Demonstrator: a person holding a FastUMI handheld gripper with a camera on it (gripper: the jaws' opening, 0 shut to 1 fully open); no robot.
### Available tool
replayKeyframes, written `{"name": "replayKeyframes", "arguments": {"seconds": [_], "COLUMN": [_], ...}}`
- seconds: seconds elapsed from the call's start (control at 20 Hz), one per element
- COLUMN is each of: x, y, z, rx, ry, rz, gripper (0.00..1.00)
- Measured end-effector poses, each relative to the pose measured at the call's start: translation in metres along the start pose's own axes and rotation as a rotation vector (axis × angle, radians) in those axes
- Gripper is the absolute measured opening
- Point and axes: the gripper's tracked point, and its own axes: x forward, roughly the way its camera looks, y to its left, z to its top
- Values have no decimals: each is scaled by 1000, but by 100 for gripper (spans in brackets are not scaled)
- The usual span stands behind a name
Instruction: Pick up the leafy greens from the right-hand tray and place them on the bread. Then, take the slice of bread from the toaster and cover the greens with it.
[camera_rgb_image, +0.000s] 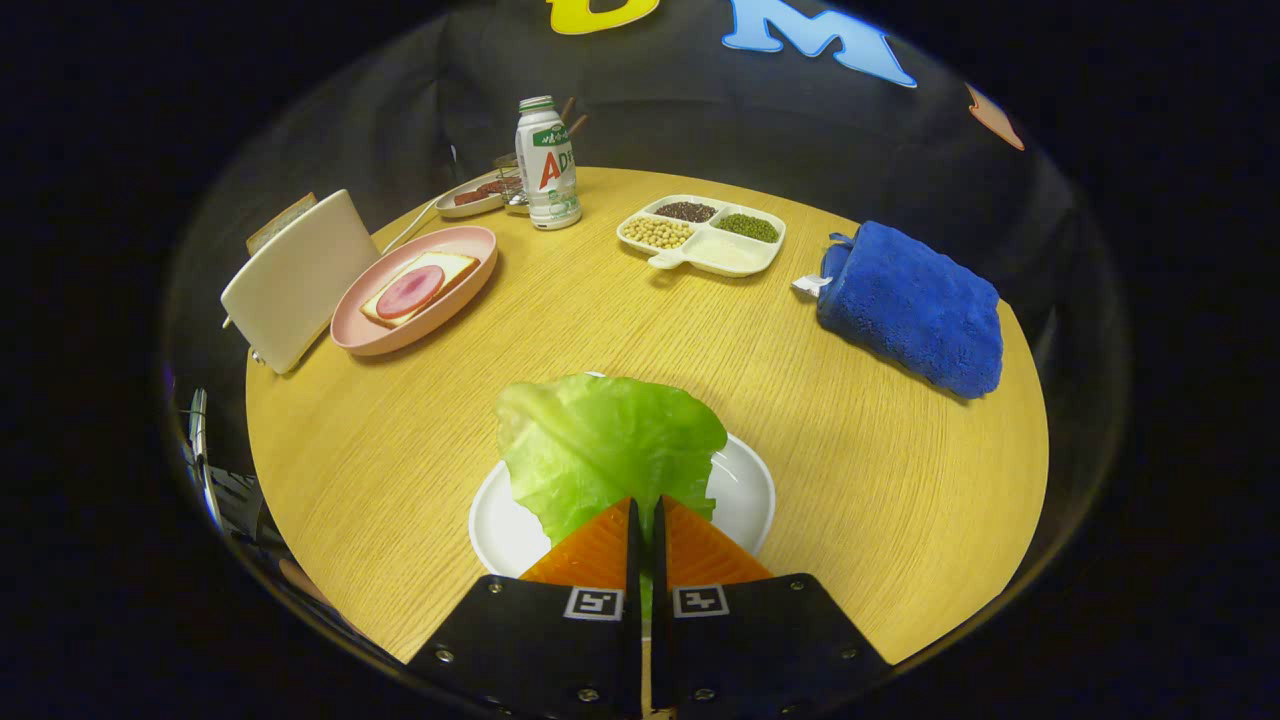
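**Leaf pinched at its near edge; the bread lies ahead and to the left**

The gripper (645, 510) has its two fingers drawn nearly together, with only a thin slit between them, and the near edge of the leafy greens (605, 445) runs into that slit. Both fingers appear to press on the leaf, so the jaws are narrow and holding it. The rest of the leaf fans out just ahead of the fingertips, broad and crinkled, its long axis running straight on from the fingers. It hangs over the white plate (745, 490), which sits directly beneath and around the fingertips; whether the leaf's far edge rests on the plate or is clear of it cannot be told.

The relation that matters is the bearing to the target. The slice of bread (445, 270), topped with a round slice of ham (408, 292), lies on the pink plate (420, 290), well beyond the fingers and clearly off to their left. The toaster (300, 280) stands further left again, just beside that plate, with the second slice of bread (280, 222) poking up behind it.

As a judgement: the carry calls for a forward sweep angled left, with the leaf's free end leading.
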Motion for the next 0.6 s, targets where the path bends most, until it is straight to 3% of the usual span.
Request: {"name": "replayKeyframes", "arguments": {"seconds": [0.35, 0.6], "x": [-35, -51], "y": [10, 46], "z": [25, 51], "rx": [44, 16], "ry": [-100, -155], "rz": [21, 88], "gripper": [4, 4]}}
